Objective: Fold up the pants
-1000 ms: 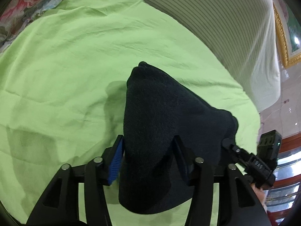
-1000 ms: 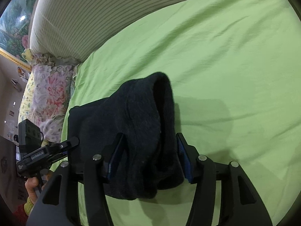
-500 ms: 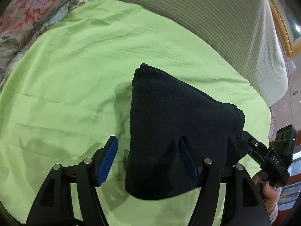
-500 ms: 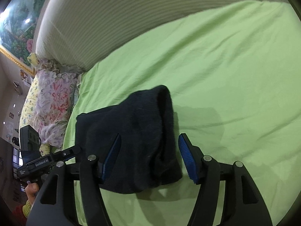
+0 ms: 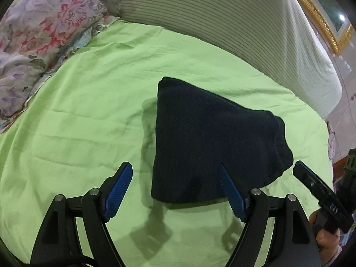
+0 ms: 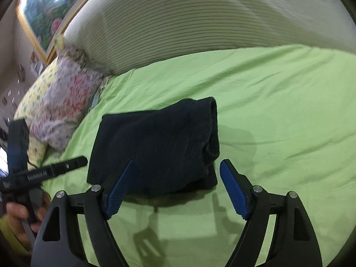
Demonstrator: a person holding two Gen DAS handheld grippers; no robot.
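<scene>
Dark, fuzzy knit: pants (image 5: pixel 211 142) folded into a thick, roughly trapezoid bundle, lying flat on the lime-green sheet (image 5: pixel 77 122), near the centre of both views. Rounded fold edge toward 12 o'clock in the left wrist view; layered, rolled end at 3 o'clock there, and at 1 o'clock of the bundle (image 6: pixel 155 146) in the right wrist view. Sheet (image 6: pixel 278 111) smooth cotton with shallow creases and soft shadows.

Left gripper (image 5: pixel 178 189) spread wide, ribbed blue pads bare, nothing held; right pad overlapping the bundle's near edge in view, contact unclear. Right gripper (image 6: pixel 175 182) likewise gaping, empty, its left pad over the bundle's near corner.

Ribbed, striped pale headboard (image 5: pixel 222 22) curving across 12 o'clock. Floral pillow (image 5: pixel 40 33), crumpled, at 10 o'clock. Gilt picture frame (image 5: pixel 322 22) at 2 o'clock.
</scene>
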